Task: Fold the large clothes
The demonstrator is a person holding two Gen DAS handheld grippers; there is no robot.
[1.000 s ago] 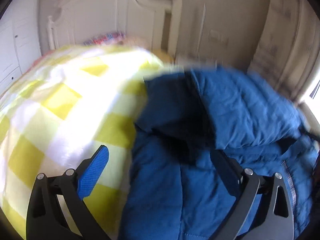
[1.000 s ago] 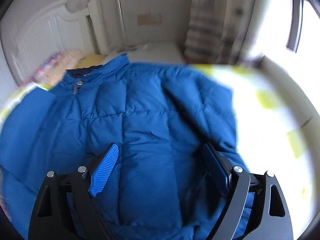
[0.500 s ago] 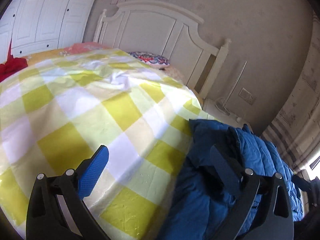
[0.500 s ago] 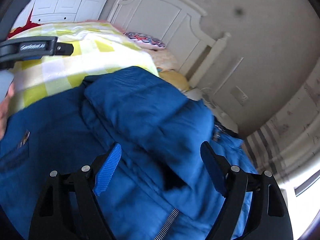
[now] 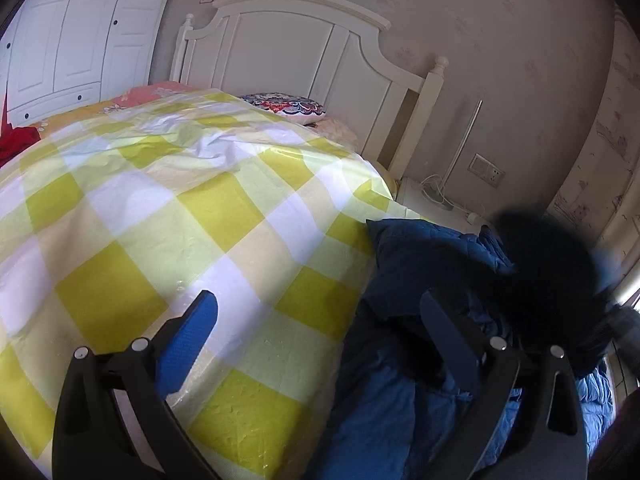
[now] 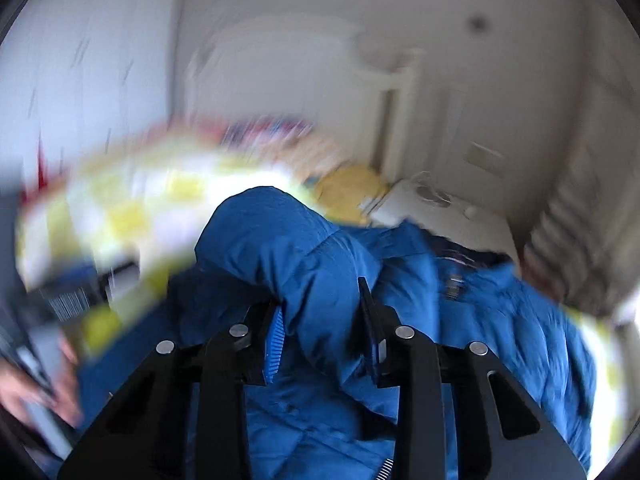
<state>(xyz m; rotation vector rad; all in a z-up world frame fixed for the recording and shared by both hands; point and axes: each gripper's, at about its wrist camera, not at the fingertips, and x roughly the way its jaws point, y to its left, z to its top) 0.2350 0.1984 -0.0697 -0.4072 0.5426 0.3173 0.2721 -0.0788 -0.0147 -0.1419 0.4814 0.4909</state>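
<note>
The right gripper (image 6: pixel 320 320), closing on a bunched blue jacket (image 6: pixel 304 248) fold (left gripper (image 5: pixel 320 332) wide, empty), may slip off the slick padding.

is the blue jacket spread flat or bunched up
Bunched up. The jacket humps in a thick fold between the closing jaws of the right hand-held gripper, and lies rumpled at the edge of the checked sheet.

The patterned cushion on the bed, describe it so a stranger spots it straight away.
Find the white wooden headboard behind the yellow-and-white checked bedspread. The small patterned cushion lies at its foot, beside a pale pillow. It alone has a dense red, blue and white ornamental print.
</note>
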